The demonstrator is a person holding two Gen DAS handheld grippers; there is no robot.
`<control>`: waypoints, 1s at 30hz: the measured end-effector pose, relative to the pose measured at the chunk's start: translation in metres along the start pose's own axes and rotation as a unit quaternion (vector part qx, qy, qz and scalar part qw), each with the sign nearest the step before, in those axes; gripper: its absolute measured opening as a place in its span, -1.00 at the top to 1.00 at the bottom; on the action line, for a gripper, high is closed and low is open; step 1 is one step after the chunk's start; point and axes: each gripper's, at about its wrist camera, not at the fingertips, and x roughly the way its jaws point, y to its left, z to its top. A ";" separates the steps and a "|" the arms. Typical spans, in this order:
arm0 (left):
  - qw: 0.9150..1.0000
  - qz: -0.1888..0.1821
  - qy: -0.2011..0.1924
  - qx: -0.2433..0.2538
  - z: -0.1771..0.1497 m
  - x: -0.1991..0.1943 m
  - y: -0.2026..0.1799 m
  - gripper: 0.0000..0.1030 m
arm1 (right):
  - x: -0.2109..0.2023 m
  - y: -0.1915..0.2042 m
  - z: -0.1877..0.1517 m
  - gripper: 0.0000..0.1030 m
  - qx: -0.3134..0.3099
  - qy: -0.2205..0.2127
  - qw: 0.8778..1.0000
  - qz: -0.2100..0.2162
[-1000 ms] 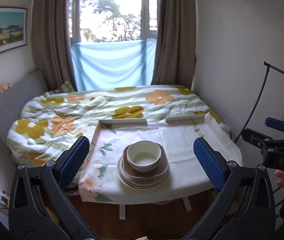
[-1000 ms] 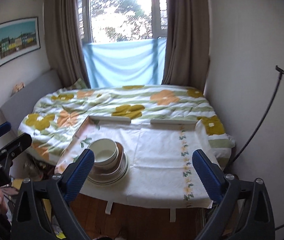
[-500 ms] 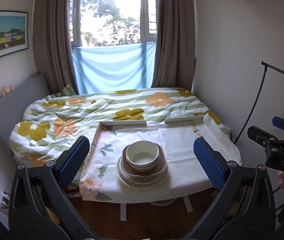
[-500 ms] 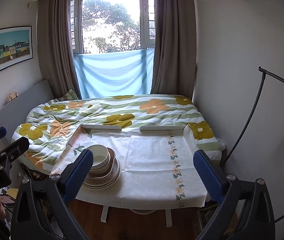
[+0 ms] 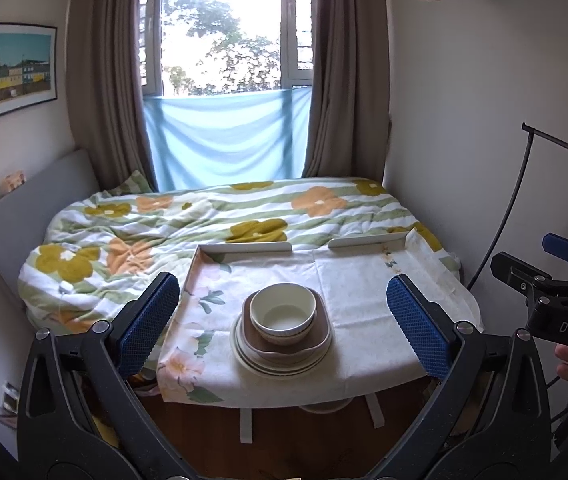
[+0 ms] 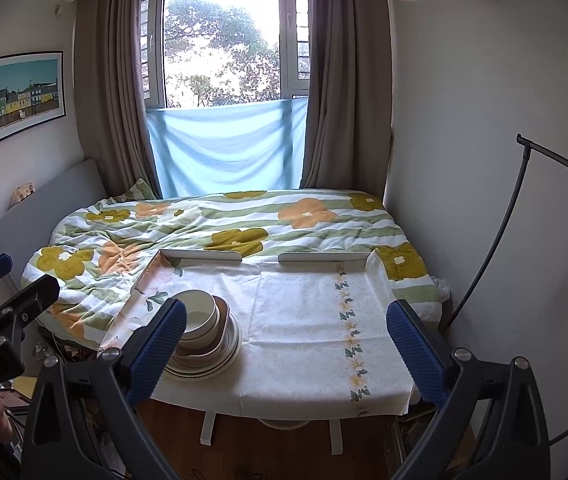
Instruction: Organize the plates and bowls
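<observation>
A cream bowl (image 5: 283, 311) sits in a brown square bowl (image 5: 316, 340) on a stack of cream plates (image 5: 256, 362), on the near left part of a cloth-covered table (image 5: 364, 304). The same stack shows in the right wrist view (image 6: 208, 340), partly hidden by a blue finger pad (image 6: 156, 354). My left gripper (image 5: 283, 328) is open and empty, held back from the table with the stack between its fingers. My right gripper (image 6: 284, 352) is open and empty, facing the table's bare right half (image 6: 308, 332).
A bed with a flowered duvet (image 5: 212, 224) lies behind the table, under a curtained window (image 5: 228, 80). A black curved stand (image 6: 496, 264) rises by the right wall. Wooden floor (image 6: 284, 440) and table legs show below the table's near edge.
Both grippers have drawn back and tilted up a little, so the table and stack sit lower and smaller in view. Both stay open. The dishes have not moved.
</observation>
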 end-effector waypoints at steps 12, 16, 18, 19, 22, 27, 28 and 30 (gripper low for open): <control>1.000 0.001 -0.002 0.003 0.000 0.000 -0.002 -1.00 | 0.001 -0.002 0.003 -0.93 0.000 -0.004 1.000 0.001; 1.000 0.001 -0.002 0.004 0.000 0.000 -0.003 -1.00 | 0.002 -0.003 0.004 -0.93 0.000 -0.003 1.000 0.000; 1.000 -0.003 -0.002 0.004 0.000 -0.001 -0.002 -1.00 | 0.002 -0.004 0.004 -0.93 0.000 -0.002 1.000 0.001; 1.000 -0.003 -0.002 0.003 0.000 -0.001 -0.001 -1.00 | 0.002 -0.003 0.004 -0.93 0.000 -0.003 1.000 0.000; 1.000 -0.005 -0.003 0.001 0.000 -0.002 0.001 -1.00 | 0.002 -0.003 0.004 -0.93 0.000 -0.003 1.000 0.000; 1.000 -0.003 -0.004 0.003 0.000 -0.004 0.001 -1.00 | 0.002 -0.005 0.004 -0.93 -0.001 -0.003 1.000 -0.001; 1.000 -0.003 -0.004 0.004 0.000 -0.004 0.001 -1.00 | 0.002 -0.005 0.004 -0.93 0.000 -0.003 1.000 -0.001; 1.000 -0.003 -0.004 0.002 0.000 -0.004 0.001 -1.00 | 0.002 -0.005 0.004 -0.93 -0.001 -0.002 1.000 -0.001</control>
